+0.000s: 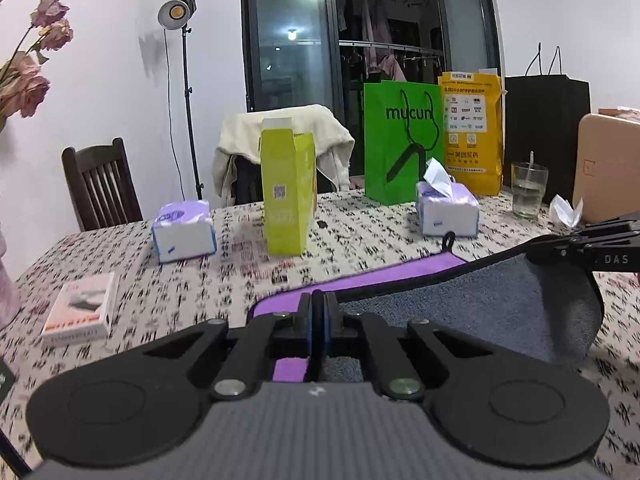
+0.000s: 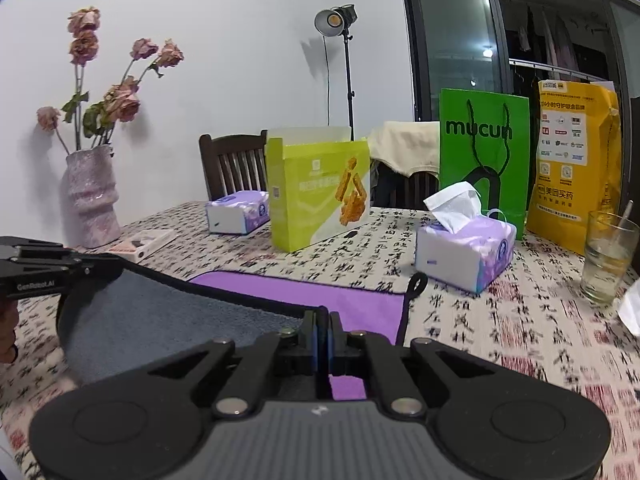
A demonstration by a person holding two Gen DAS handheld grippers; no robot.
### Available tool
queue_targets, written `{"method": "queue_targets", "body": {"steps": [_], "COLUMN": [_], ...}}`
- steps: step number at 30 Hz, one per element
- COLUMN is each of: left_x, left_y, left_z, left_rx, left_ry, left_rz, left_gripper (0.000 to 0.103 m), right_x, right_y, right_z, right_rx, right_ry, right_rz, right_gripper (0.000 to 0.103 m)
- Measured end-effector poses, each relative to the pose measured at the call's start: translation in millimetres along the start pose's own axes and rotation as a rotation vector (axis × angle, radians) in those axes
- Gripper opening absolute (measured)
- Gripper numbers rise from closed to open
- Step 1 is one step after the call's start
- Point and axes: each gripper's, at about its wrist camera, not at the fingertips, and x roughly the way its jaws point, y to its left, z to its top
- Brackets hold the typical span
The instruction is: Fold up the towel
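Above the patterned table (image 2: 460,320), left gripper (image 1: 319,300) and right gripper (image 2: 322,320), each apparently clamped on the towel (image 2: 320,296) edge, carry it mid-fold toward the far hem.

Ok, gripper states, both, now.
Left gripper: shut on the towel edge, lifted.
Right gripper: shut on the same towel's edge, lifted.

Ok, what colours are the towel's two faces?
The towel is purple on one face, grey on the lifted underside, with black edging; the right wrist view shows it best.
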Motion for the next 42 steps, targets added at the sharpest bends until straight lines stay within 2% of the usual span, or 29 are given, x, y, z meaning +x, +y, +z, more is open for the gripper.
{"method": "queue_targets", "body": {"steps": [9, 17, 23, 30, 33, 37, 39, 41, 42], "left_x": [56.2, 105.5, 144.2, 161.9, 167.5, 167.0, 166.6, 165.0, 163.6], "left_y": [27.9, 45.5, 55.3, 60.6, 68.0, 70.5, 70.3, 70.2, 70.2], "left_z": [23.9, 32.1, 23.4, 9.5, 1.8, 2.7, 4.0, 5.3, 6.0], "left_rx": [-0.065, -0.101, -0.124, -0.105, -0.128, -0.135, -0.132, -0.13, -0.129], "left_ry": [0.071, 0.135, 0.211, 0.248, 0.255, 0.254, 0.251, 0.254, 0.254], "left_rz": [-0.024, -0.041, -0.046, -0.048, -0.055, -0.058, -0.047, -0.021, -0.015], "left_gripper": [0.006, 0.006, 0.006, 0.007, 0.009, 0.012, 0.018, 0.032, 0.033], "right_x": [59.3, 109.6, 147.2, 179.2, 179.6, 180.4, 180.7, 179.9, 178.8], "right_y": [-28.6, -41.5, -53.9, -58.3, -62.0, -65.5, -62.9, -60.9, -60.0], "right_z": [30.9, 43.6, 44.9, 32.4, 29.8, 29.2, 29.2, 29.5, 30.2], "right_rx": [0.038, 0.039, 0.063, 0.045, 0.059, 0.073, 0.057, 0.04, 0.035], "right_ry": [0.063, 0.104, 0.151, 0.232, 0.219, 0.219, 0.22, 0.222, 0.224], "right_rz": [0.019, -0.002, -0.018, -0.053, -0.045, -0.032, -0.038, -0.047, -0.052], "right_gripper": [0.004, 0.004, 0.004, 0.008, 0.009, 0.01, 0.011, 0.013, 0.018]}}
